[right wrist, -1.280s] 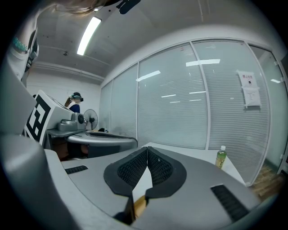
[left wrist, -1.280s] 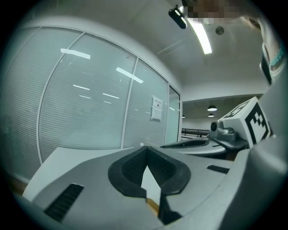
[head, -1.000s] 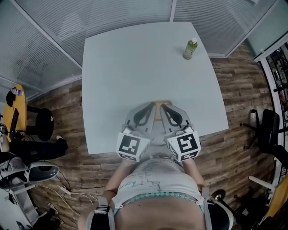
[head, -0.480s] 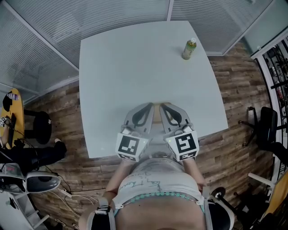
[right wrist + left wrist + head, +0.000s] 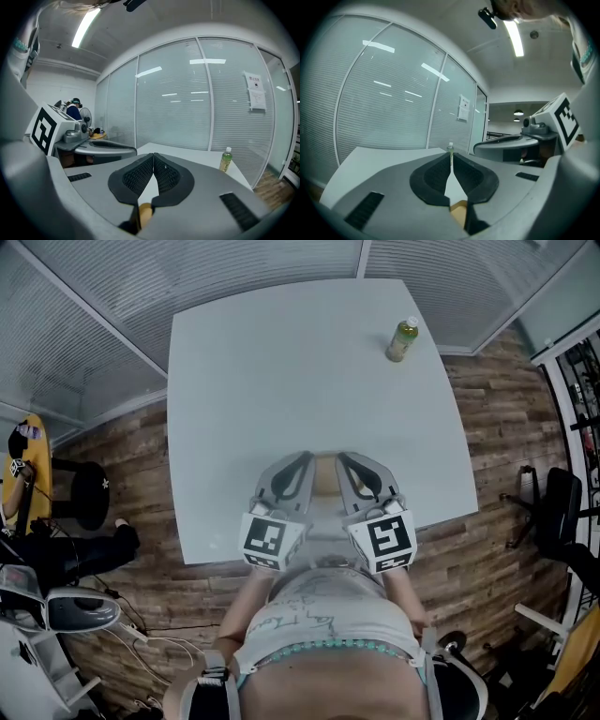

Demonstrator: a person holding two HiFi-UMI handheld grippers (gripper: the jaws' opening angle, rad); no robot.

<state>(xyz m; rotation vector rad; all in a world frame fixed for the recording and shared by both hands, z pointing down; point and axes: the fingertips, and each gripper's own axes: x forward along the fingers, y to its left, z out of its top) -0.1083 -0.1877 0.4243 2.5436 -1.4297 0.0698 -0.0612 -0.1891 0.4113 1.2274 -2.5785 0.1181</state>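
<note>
The white worktop (image 5: 281, 362) spreads out before me. I hold my left hand-held gripper (image 5: 302, 461) and right hand-held gripper (image 5: 349, 461) side by side over its near edge, each with jaws closed on nothing. The green drink bottle (image 5: 404, 339) stands upright near the far right corner, well apart from both.

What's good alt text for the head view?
Seen from above, a person holds the left hand-held gripper and the right hand-held gripper side by side, jaws shut and empty, over the near edge of a white square table. A green drink bottle stands upright near the table's far right corner.
</note>
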